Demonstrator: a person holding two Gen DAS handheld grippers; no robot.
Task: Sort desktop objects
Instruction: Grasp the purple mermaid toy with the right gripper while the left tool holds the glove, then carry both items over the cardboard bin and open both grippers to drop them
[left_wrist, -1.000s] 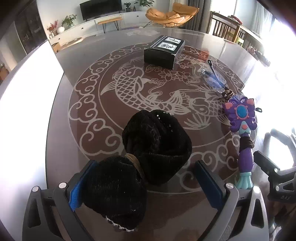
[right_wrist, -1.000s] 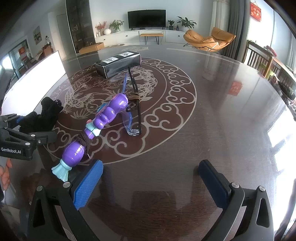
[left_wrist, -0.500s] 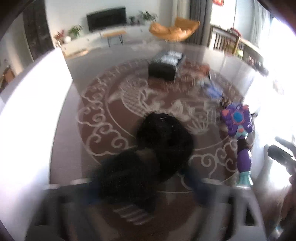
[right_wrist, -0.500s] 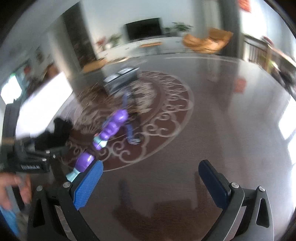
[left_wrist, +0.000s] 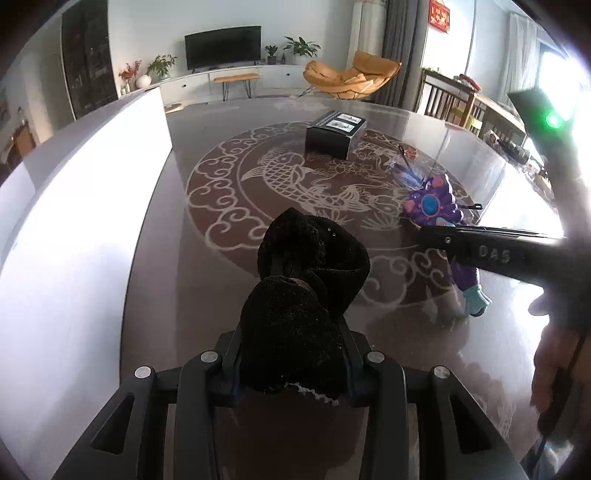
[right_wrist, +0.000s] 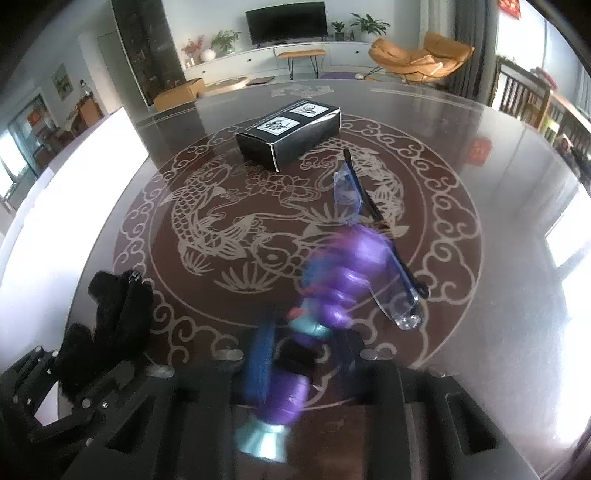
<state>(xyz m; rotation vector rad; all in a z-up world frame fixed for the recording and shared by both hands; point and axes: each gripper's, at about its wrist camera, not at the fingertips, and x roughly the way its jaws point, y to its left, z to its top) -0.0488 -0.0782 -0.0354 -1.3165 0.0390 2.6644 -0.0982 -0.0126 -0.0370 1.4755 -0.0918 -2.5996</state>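
Pick-up step: left tongs (left_wrist: 291, 363) have just clenched the black cloth (left_wrist: 295, 314), right tongs (right_wrist: 303, 373) the purple toy (right_wrist: 332, 280); next, lift both off the worktop (right_wrist: 480, 332) and carry them to a sorting spot.

The right gripper (right_wrist: 306, 363) is clamping the purple toy wand (right_wrist: 332, 288); glasses (right_wrist: 373, 243) are lying just right.

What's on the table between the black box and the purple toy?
The clear blue glasses lie between the black box and the purple toy, their far end near the box and their near end beside the toy. The right wrist view shows it best.
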